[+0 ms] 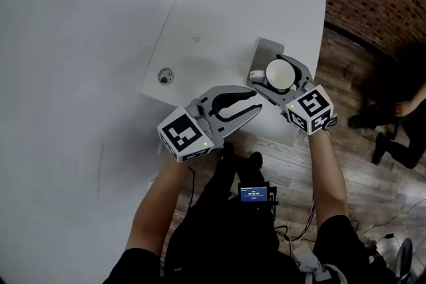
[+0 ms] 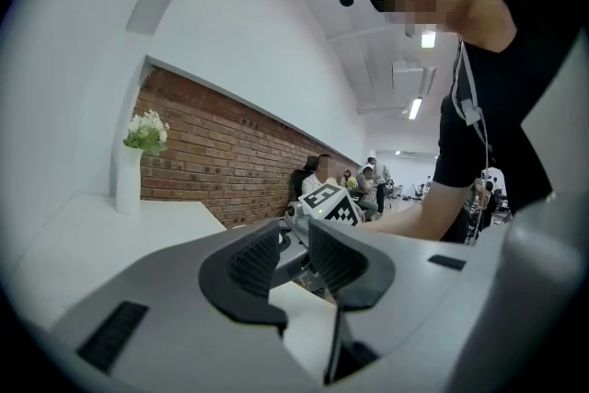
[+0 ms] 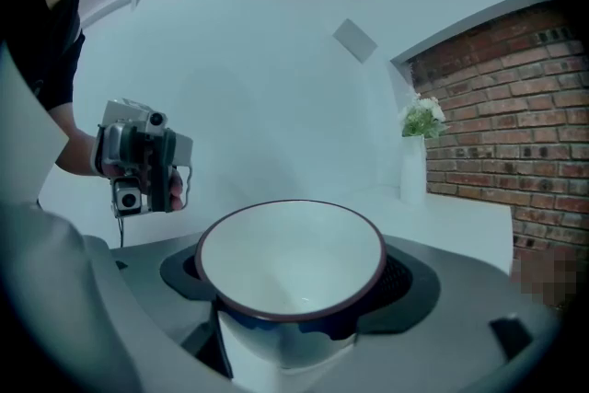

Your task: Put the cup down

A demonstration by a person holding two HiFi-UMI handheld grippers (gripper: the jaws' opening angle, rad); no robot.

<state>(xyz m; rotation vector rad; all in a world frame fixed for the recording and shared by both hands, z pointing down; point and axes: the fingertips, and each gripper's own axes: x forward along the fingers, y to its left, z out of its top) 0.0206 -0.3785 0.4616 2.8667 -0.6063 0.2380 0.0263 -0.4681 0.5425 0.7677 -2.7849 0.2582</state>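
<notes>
Cup (image 3: 290,267) not yet set down — the right gripper (image 1: 278,76) clamps it upright over the tabletop's (image 1: 219,23) near corner, so lowering and release remain, while the left gripper (image 2: 294,258) hangs empty, jaws narrowly apart.

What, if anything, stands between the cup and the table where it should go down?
Nothing visible does: the cup, clamped in the right gripper, hangs over a grey mat on the white table; the left gripper is beside it.
</notes>
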